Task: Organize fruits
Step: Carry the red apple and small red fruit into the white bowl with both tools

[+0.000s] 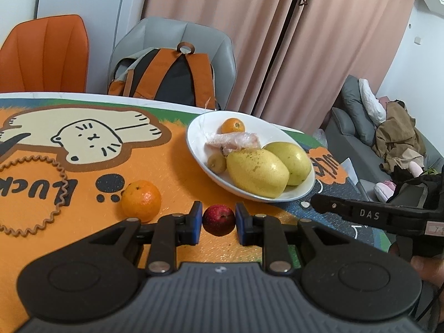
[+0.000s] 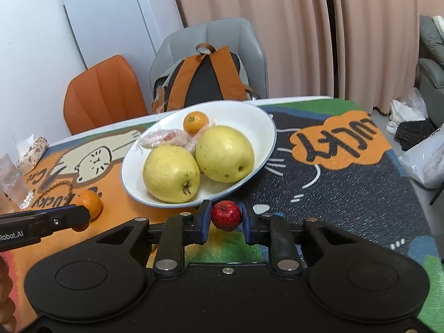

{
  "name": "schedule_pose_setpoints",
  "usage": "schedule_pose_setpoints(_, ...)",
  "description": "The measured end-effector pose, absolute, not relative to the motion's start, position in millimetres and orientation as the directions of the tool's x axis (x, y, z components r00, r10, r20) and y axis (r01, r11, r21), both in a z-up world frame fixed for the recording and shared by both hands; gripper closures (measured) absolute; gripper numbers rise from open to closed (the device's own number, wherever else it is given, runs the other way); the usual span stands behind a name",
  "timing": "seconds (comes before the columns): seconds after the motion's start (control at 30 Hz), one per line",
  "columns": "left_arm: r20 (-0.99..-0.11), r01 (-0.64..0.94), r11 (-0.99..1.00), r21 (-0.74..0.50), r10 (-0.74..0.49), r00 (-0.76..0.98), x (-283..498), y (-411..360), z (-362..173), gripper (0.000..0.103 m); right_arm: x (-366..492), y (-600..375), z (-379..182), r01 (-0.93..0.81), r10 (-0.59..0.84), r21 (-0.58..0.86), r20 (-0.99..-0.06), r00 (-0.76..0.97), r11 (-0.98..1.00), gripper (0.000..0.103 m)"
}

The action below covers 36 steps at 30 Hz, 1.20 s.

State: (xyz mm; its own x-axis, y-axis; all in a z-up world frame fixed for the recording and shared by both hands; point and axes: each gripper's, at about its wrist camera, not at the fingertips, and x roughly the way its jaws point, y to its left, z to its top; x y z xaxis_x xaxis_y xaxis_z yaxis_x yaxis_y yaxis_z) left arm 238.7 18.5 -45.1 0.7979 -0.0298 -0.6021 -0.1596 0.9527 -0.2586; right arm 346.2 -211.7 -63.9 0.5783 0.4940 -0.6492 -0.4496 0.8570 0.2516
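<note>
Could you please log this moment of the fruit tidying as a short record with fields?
left gripper: shut on first red fruit
right gripper: shut on second red fruit
white plate: holds two yellow pears, a small orange and a plastic-wrapped item
loose orange: on the cat mat, left of the plate
behind table: backpack on a grey chair

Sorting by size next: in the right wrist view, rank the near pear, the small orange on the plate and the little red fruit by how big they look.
1. Near pear, clearly largest.
2 and 3. Small orange and red fruit look alike; the red fruit is much nearer the camera, so no ranking.
</note>
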Motion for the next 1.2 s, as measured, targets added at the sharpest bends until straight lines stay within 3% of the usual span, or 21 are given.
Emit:
schedule_pose_setpoints(0.9, -0.556, -0.176, 0.950, -0.257, 0.004, 0.831, 236.0, 37.6, -10.9, 0.080, 354.6, -193.0, -23.7, -0.468, 0.514, 0.247, -0.595, 0.617, 0.848, 0.081)
schedule_pose_setpoints(0.93, -0.557, -0.179, 0.950, -0.258, 0.005, 0.831, 235.9, 39.2, -11.7, 0.080, 355.7, -192.2, -24.0, -0.466, 0.513, 0.248, -0.595, 0.618, 0.849, 0.080)
schedule_pose_setpoints(1.0, -0.561, -0.187, 0.948, -0.259, 0.010, 0.828, 236.0, 43.0, -13.7, 0.080, 357.3, -193.5, -24.8, -0.453, 0.511, 0.257, -0.582, 0.633, 0.854, 0.060)
schedule_pose_setpoints(1.2, -0.571, -0.204, 0.944, -0.261, 0.019, 0.821, 237.6, 51.5, -19.3, 0.080, 361.1, -196.8, -30.0, -0.434, 0.507, 0.275, -0.585, 0.633, 0.858, 0.059)
